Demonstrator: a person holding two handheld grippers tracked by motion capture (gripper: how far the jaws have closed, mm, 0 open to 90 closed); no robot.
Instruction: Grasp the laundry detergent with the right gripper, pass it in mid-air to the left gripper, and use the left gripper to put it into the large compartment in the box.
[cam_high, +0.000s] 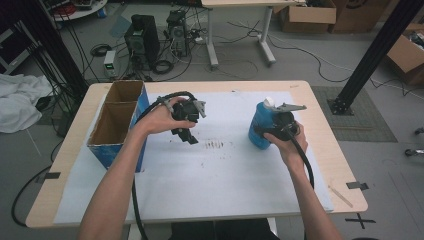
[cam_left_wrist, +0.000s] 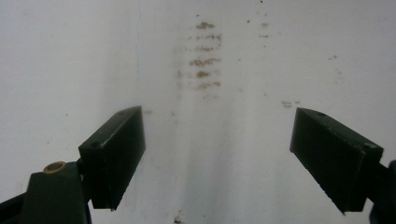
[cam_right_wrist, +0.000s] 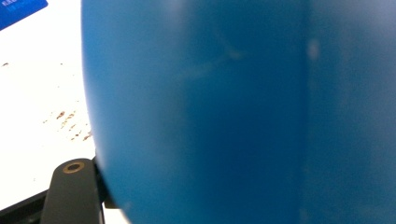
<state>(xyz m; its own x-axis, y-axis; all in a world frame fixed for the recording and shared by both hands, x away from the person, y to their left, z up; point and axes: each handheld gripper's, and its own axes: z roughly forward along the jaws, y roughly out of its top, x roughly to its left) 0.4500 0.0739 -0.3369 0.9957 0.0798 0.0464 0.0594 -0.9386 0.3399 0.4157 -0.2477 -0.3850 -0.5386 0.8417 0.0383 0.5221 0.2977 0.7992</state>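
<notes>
Between right gripper (cam_high: 270, 131) fingers: blue bottle (cam_right_wrist: 243, 112), apparently clamped; left gripper (cam_left_wrist: 217, 158) fingers spread, empty.

Both forearms are bare. Each black gripper (cam_high: 186, 118) trails a thick black cable; flat black pads (cam_left_wrist: 114, 154), brass-coloured rivet (cam_left_wrist: 54, 166), perhaps a bushing.

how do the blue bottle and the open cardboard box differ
The round blue plastic bottle with a white cap stands at the table's right side; the rectangular brown cardboard box with blue outer walls sits at the left edge. The bottle is capped and has the right hand-held gripper around it; the box lies open, its two compartments bare, with nothing touching it. Both stand upright and show blue.
</notes>
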